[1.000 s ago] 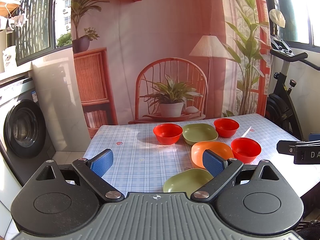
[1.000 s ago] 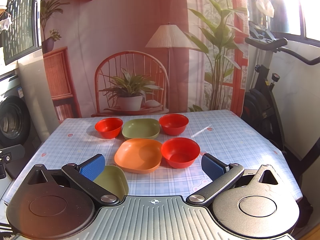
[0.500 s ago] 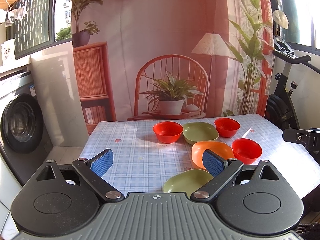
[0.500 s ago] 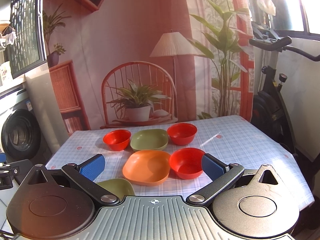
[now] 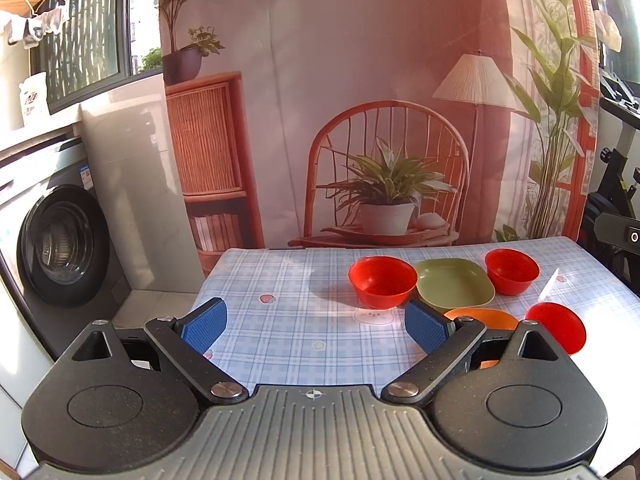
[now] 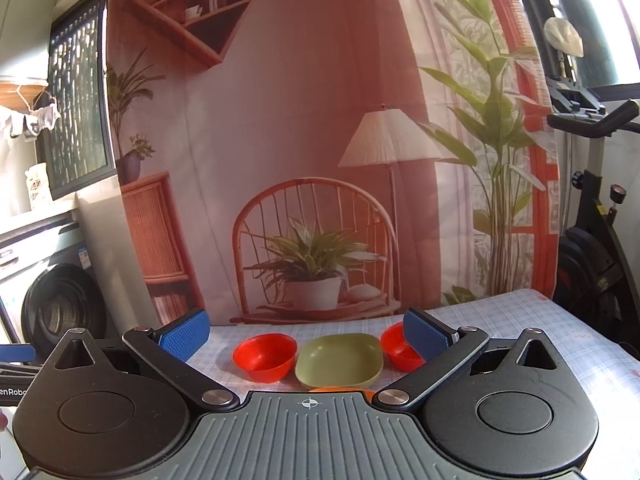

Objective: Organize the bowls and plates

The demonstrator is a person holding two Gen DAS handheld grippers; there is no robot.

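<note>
On a blue checked tablecloth [image 5: 296,320] stand three red bowls: one at the back left [image 5: 382,280] [image 6: 265,356], one at the back right [image 5: 512,270] [image 6: 396,350], one nearer on the right [image 5: 558,326]. A green plate [image 5: 454,282] [image 6: 340,362] lies between the two back bowls. An orange plate [image 5: 480,316] [image 6: 340,390] lies in front of it, mostly hidden behind the gripper bodies. My left gripper [image 5: 316,320] is open and holds nothing, hovering above the table's near left part. My right gripper [image 6: 306,336] is open and holds nothing, raised and level, facing the back bowls.
A washing machine [image 5: 60,248] stands at the left of the table. An exercise bike [image 6: 592,256] stands at the right. A printed backdrop [image 5: 380,120] hangs behind the table's far edge. The other gripper's body [image 5: 618,234] shows at the right edge of the left wrist view.
Both grippers have tilted upward and risen, so the table sits lower in view. The near green plate and most of the orange plate have dropped out of sight. Both stay open.
</note>
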